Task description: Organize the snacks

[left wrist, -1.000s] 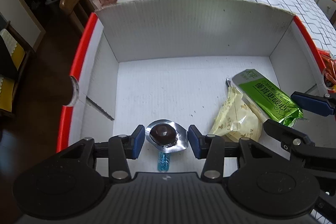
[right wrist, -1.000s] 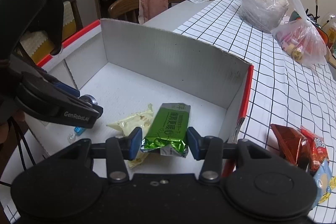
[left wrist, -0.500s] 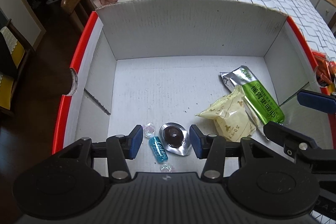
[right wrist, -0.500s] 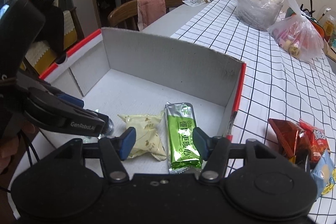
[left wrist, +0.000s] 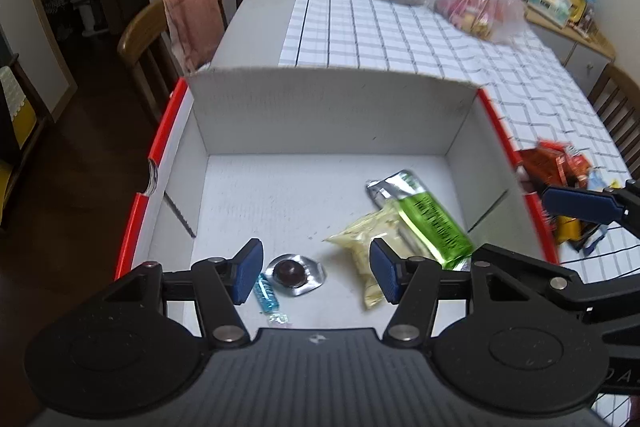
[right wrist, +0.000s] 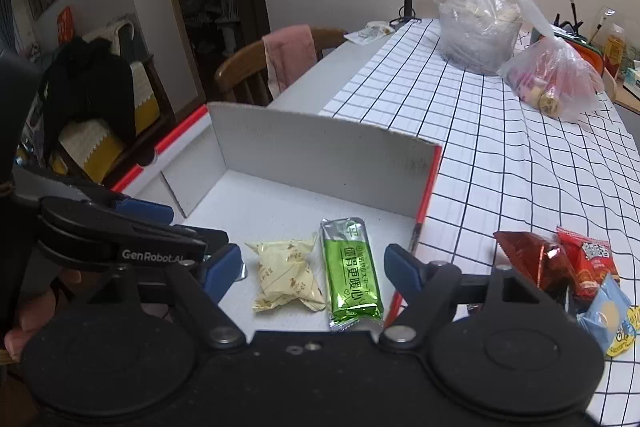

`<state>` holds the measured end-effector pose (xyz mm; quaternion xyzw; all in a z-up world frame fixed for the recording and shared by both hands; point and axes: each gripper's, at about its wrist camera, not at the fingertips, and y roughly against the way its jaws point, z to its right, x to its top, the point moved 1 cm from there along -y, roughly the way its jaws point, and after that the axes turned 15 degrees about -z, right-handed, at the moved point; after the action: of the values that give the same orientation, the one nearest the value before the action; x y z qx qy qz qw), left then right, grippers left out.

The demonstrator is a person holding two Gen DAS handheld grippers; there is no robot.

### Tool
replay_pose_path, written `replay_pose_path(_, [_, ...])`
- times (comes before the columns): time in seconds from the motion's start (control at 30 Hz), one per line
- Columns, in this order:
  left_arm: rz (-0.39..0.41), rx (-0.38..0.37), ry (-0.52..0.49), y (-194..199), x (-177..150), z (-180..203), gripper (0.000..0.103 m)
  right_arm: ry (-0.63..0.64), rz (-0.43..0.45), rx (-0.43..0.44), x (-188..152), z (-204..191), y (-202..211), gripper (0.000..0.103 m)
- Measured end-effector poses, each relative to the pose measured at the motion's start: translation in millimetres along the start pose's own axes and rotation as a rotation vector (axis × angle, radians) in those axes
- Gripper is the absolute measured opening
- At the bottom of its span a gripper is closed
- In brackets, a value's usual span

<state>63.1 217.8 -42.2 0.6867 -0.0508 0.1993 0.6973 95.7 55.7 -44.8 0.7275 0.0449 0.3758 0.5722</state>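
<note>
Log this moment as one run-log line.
left tongs: open, empty | right tongs: open, empty | white cardboard box: green foil bar, cream pouch | next: red packets on table

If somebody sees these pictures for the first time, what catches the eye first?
Probably the white cardboard box with red edges, and the bright green snack bar lying inside beside a pale yellow packet. Next, the red snack bags on the checked tablecloth, right of the box.

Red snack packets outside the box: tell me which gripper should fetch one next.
Right. The right gripper is open and empty, beside the red snack packets past the box wall; the left gripper hangs over the box's far side.
</note>
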Motion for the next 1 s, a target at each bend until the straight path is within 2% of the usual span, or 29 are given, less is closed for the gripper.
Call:
replay_pose_path(0.13, [0.05, -0.021, -0.006, 15, -6, 9, 0.068, -0.026, 0.034, 0.022, -5, 9, 16, 0.085])
replay_pose_path(0.23, [0.073, -0.04, -0.016, 24, -9, 16, 0.07, -0.048, 0.061, 0.028, -9, 17, 29, 0.092])
replay_pose_path(0.53, [0.13, -0.08, -0.054, 40, -15, 54, 0.073, -0.141, 0.116, 0.011, -32, 58, 63, 0.102])
replay_pose_path(0.77, [0.165, -0.09, -0.093, 44, -16, 95, 0.076, -0.187, 0.142, -0.015, -57, 96, 83, 0.103])
replay_pose_path(1.0, [0.155, -0.101, -0.111, 35, -16, 136, 0.076, -0.236, 0.122, -0.067, -78, 143, 93, 0.103])
